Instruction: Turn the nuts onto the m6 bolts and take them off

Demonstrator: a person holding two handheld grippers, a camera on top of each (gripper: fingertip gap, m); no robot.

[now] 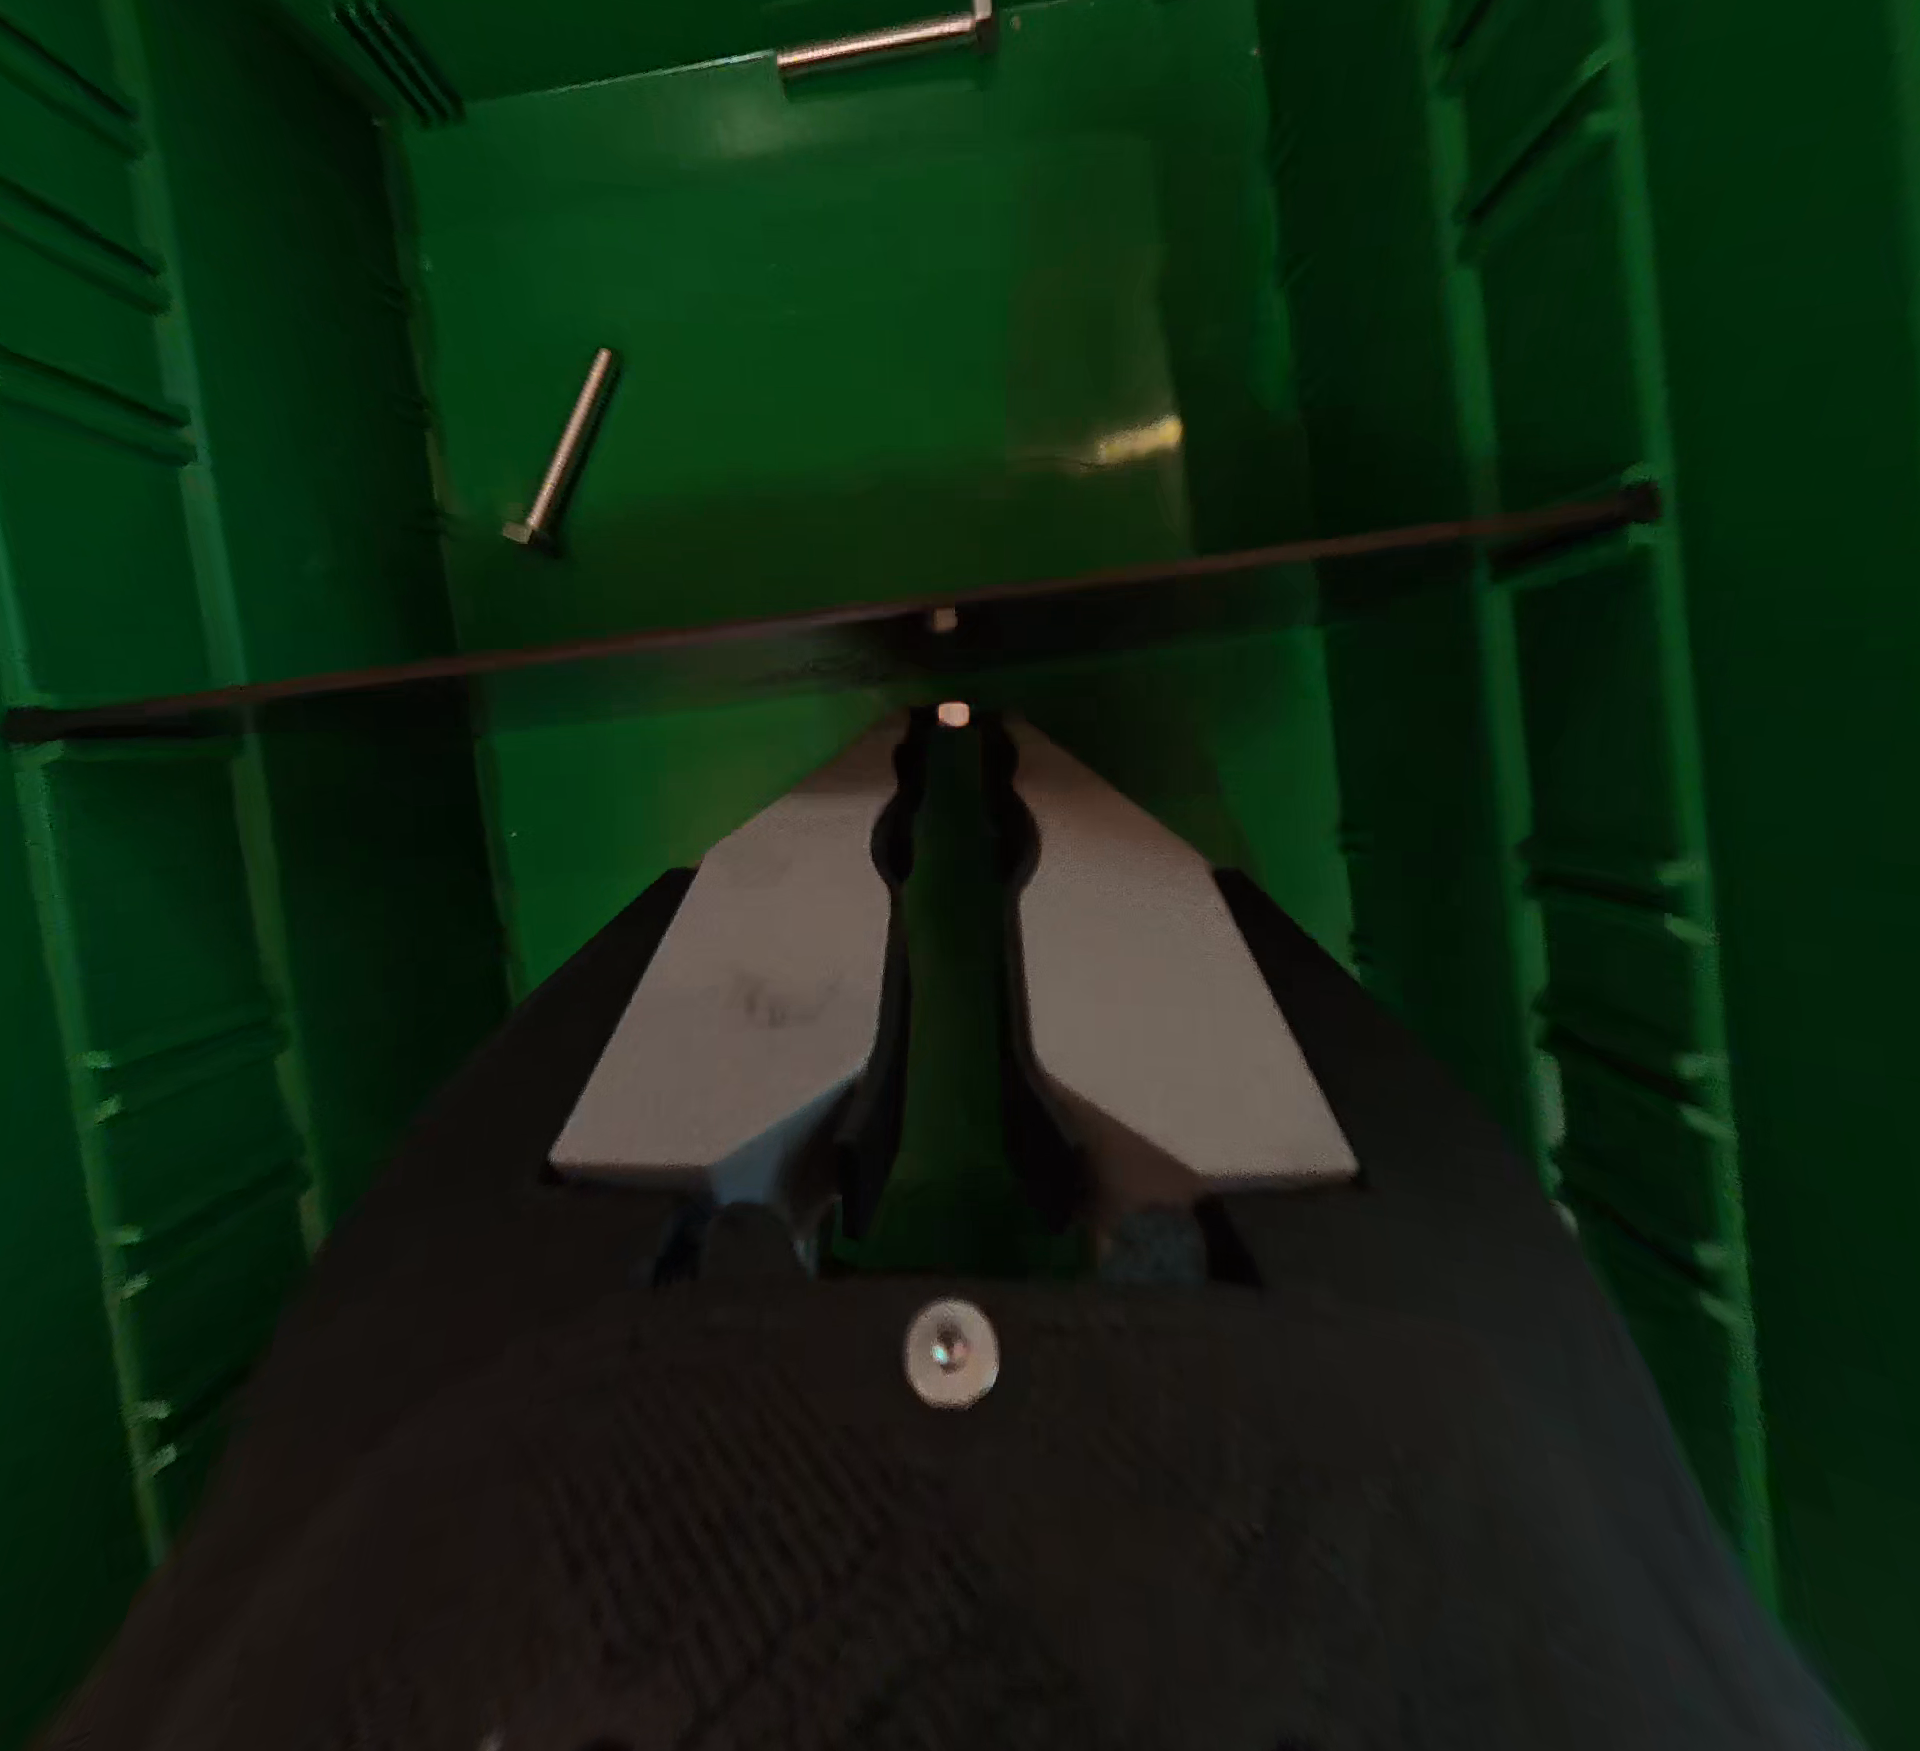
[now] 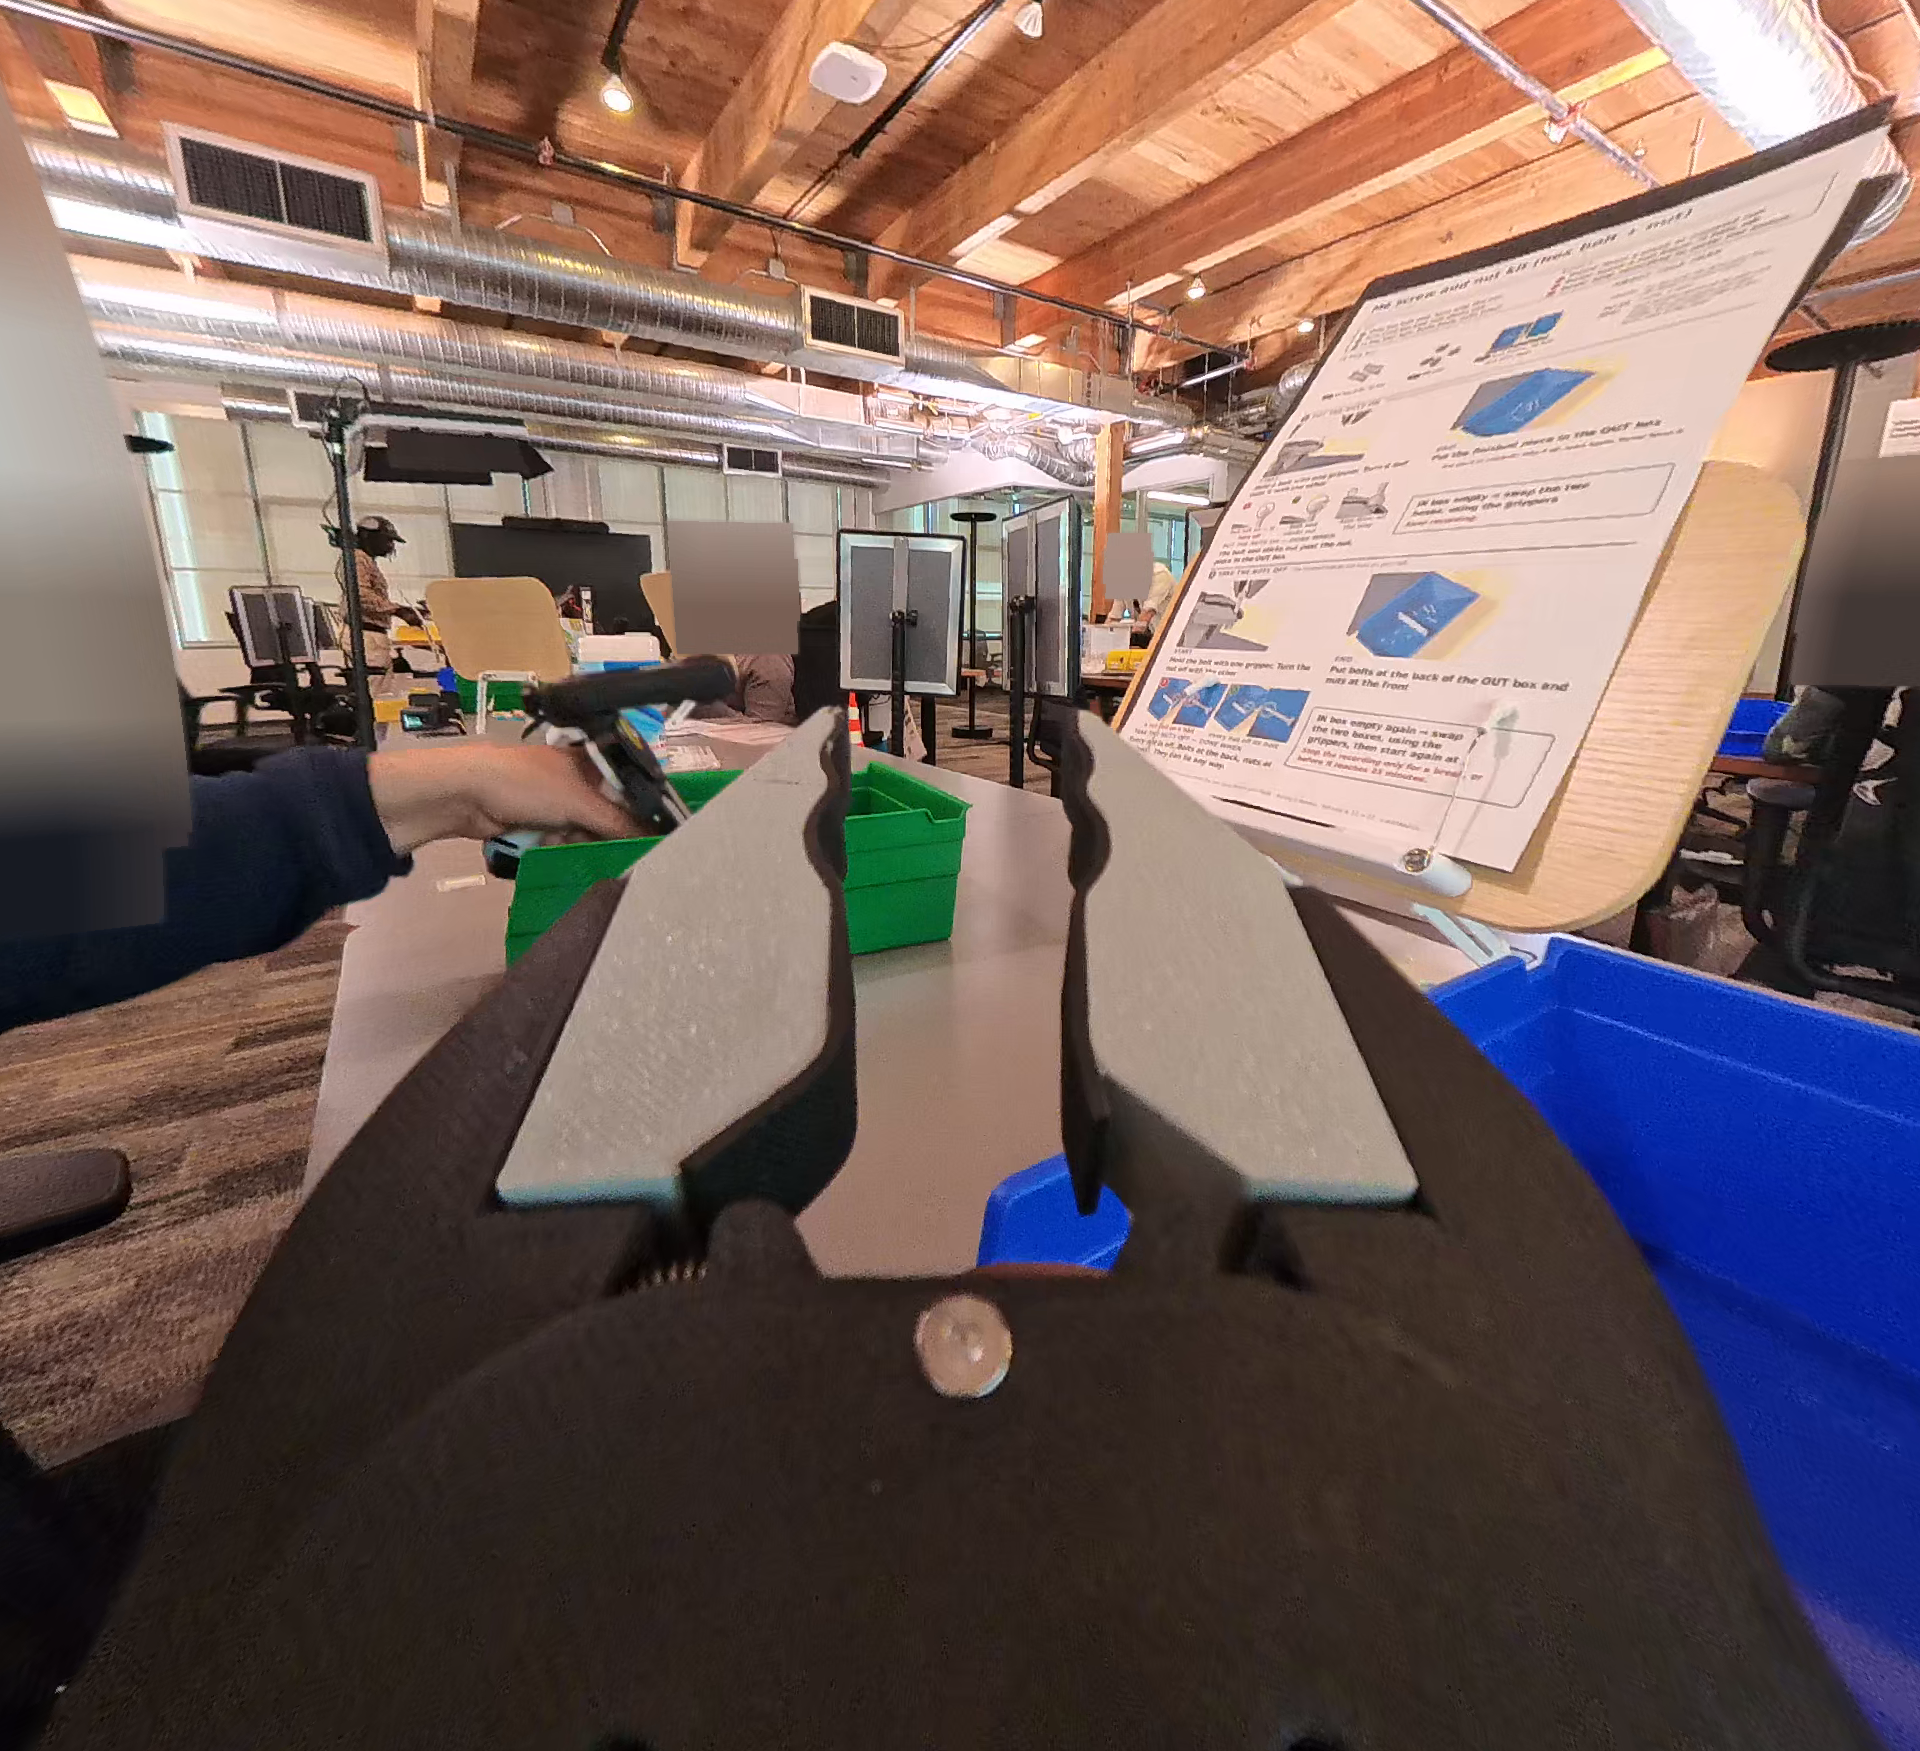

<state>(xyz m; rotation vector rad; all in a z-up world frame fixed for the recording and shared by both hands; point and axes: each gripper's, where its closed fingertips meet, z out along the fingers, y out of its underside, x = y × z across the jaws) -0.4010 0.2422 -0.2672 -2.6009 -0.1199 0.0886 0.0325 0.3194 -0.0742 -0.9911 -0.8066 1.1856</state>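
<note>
Inside the green bin, the left gripper is clamped on a bolt seen end-on, just short of the black divider. Beyond the divider, two bolts lie flat. The right gripper is held apart, empty, well away.

Open-plan lab office; exposed ducts, timber ceiling, workstation tables.
</note>
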